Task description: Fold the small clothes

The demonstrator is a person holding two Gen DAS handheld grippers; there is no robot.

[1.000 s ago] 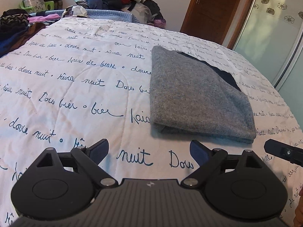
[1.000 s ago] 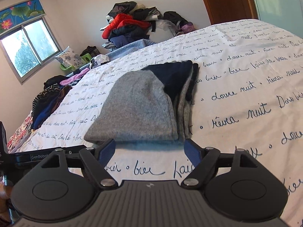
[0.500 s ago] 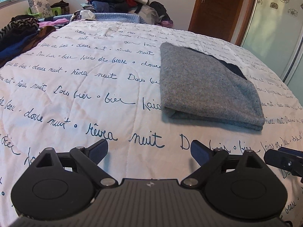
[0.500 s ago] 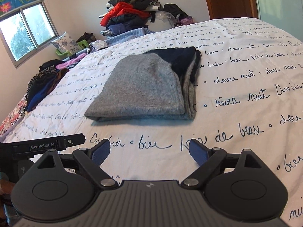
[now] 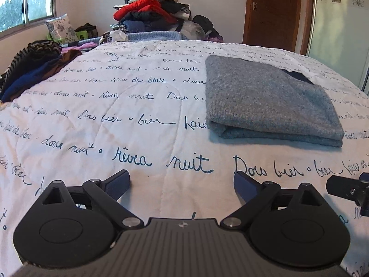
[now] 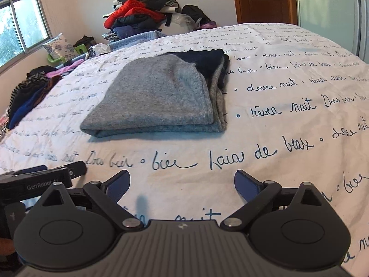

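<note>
A folded grey garment [image 5: 265, 99] with a dark navy part lies flat on the white bedspread [image 5: 115, 115] with blue script. It also shows in the right wrist view [image 6: 159, 97], with the navy part [image 6: 205, 57] at its far end. My left gripper [image 5: 182, 182] is open and empty, low over the bedspread, well short of the garment and to its left. My right gripper [image 6: 182, 182] is open and empty, short of the garment's near edge. The right gripper's tip shows in the left wrist view [image 5: 346, 188]; the left gripper's body shows in the right wrist view [image 6: 43, 180].
A pile of clothes [image 5: 150, 13] is heaped at the bed's far end. Dark and striped clothes [image 5: 30, 69] lie along the left edge. A wooden door [image 5: 274, 11] and a frosted wardrobe panel [image 5: 341, 23] stand at the back right. A window [image 6: 18, 30] is at left.
Both grippers have drawn back from the folded garment and dropped lower toward the bedspread. The garment has stayed in place. Both stay open.
</note>
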